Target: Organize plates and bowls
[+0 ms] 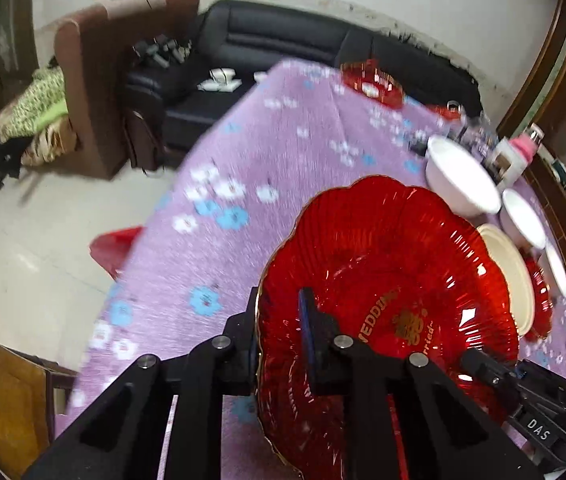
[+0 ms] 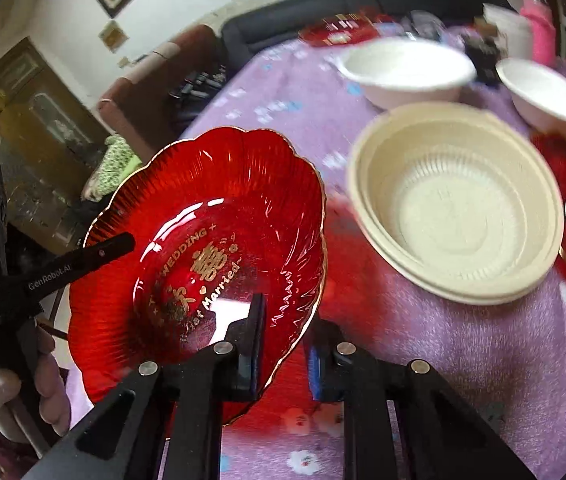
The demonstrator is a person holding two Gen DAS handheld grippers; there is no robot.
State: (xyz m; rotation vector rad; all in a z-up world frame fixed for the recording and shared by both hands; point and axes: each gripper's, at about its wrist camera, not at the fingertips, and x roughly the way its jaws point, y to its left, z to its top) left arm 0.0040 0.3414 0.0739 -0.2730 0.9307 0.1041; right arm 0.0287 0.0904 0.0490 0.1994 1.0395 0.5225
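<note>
Across the counter [image 1: 283,140] lies a purple flowered cloth, with a black sofa [image 1: 283,36] behind. Left tongs [image 1: 279,332] and right tongs [image 2: 283,332] both clench the rim of the red scalloped wedding plate [image 2: 203,248], tilted, gold-lettered, beside stacked cream bowls [image 2: 455,208] and white bowls [image 2: 407,68]
</note>
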